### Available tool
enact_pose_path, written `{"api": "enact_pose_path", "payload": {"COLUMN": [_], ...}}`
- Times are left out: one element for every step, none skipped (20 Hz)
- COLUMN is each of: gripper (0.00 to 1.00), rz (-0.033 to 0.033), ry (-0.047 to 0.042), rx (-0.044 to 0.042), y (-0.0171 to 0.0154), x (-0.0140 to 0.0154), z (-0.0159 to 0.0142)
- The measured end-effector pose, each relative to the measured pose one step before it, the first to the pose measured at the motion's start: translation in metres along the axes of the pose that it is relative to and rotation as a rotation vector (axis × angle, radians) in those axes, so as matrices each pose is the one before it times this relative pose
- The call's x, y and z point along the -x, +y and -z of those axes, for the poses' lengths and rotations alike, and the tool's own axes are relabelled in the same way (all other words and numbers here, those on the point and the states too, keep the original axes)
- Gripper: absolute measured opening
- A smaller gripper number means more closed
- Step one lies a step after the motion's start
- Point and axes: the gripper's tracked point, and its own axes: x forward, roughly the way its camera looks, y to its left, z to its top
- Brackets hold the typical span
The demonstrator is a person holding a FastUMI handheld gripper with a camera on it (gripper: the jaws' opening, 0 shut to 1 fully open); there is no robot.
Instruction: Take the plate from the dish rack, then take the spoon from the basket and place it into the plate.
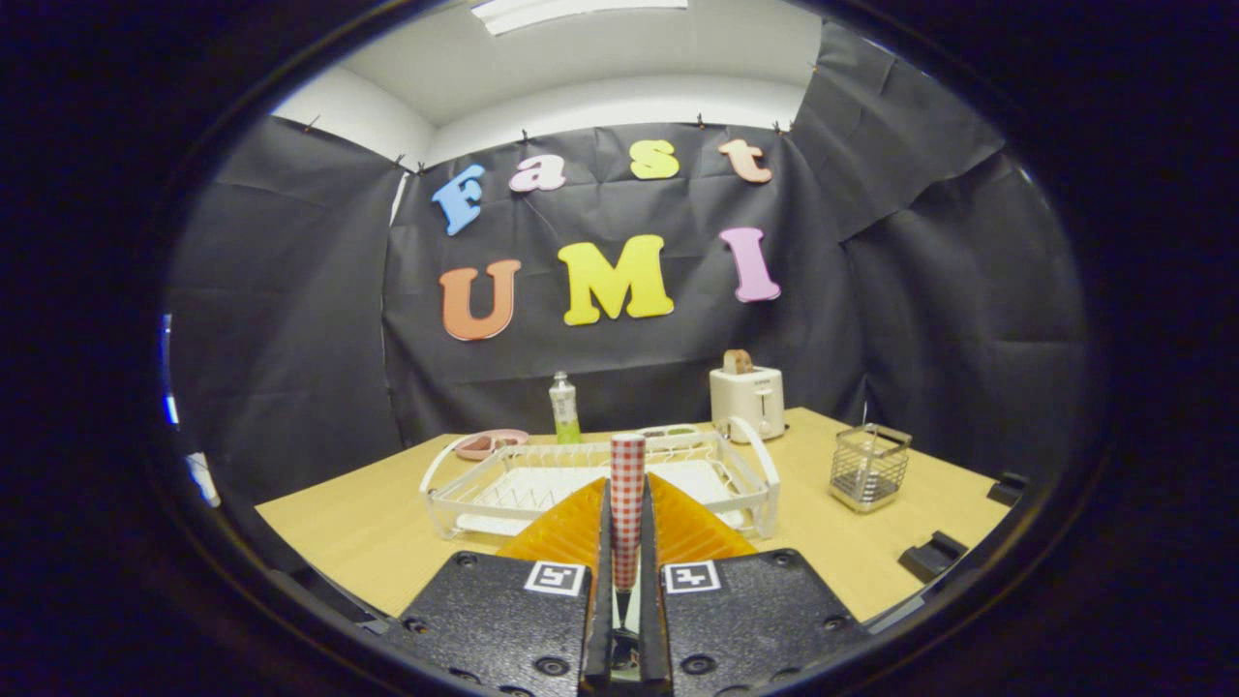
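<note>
Our gripper fingers are clamped on the spoon, handle upright; the pink plate lies on the bench beyond the rack's far-left corner. We should carry high over the rack, then lower gently.

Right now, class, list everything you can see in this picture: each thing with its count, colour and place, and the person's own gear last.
spoon: one, red-and-white checked handle, upright between the fingers, bowl end hidden
dish rack: one, white wire, on the table just beyond the fingers
plate: one, pink, behind the rack's far left corner
bottle: one, clear with green contents, behind the rack
toaster: one, cream, something brown sticking out of its top, beyond the rack's right end
basket: one, metal wire, right of the rack, apart from it
table: one, light wood
black blocks: two, at the table's right edge
gripper: one, fingers closed on the spoon handle
</note>
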Motion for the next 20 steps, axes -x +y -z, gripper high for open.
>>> {"api": "enact_pose_path", "payload": {"gripper": [0.16,0.16,0.16,0.16,0.17,0.17,0.18,0.18,0.18,0.19,0.19,0.19,0.2,0.23,0.36,0.49,0.62,0.75,0.88,0.9], "rz": [0.00354,0.00472,0.00085,0.00246,0.00201,-0.00099,-0.00265,0.00132,0.00128,0.00509,0.0115,0.01633,0.01361,0.00556,-0.01255,-0.00946,-0.00018,0.00203,0.00258,0.0123], "ry": [0.00372,-0.00368,0.00048,-0.0051,-0.00636,-0.00201,0.00011,0.0055,0.00389,-0.00214,0.00238,0.00866,0.01418,0.00932,0.00917,0.01782,0.02503,0.0107,-0.00471,-0.01338], "rx": [0.01361,0.01549,0.01917,0.01703,0.0111,0.00403,-0.0033,-0.00873,-0.00801,-0.0035,-0.00057,-0.00605,-0.01542,-0.02534,-0.0323,-0.01022,0.00693,0.0161,0.01682,0.01394], "y": [0.00058,0.00029,0.00046,0.00057,-0.00108,-0.0001,-0.00064,-0.00308,-0.0033,-0.00426,-0.00651,-0.00908,-0.01007,-0.00853,-0.00575,-0.00531,-0.00814,-0.00901,-0.00571,-0.00776], "x": [-0.00026,0.00002,0.0004,0.00116,0.00142,0.00107,0.00094,-0.00029,0.00073,-0.00104,-0.00083,0.00007,0.00047,0.00101,0.00086,-0.00095,-0.0003,0.00068,0.0021,0.00399], "z": [0.0041,0.00159,0.00322,0.00018,-0.00094,0.0006,0.00009,0.00157,0.00037,-0.00221,-0.00019,0.00135,0.00024,-0.00139,-0.00343,-0.00055,0.00013,-0.00223,-0.00487,-0.00601]}}
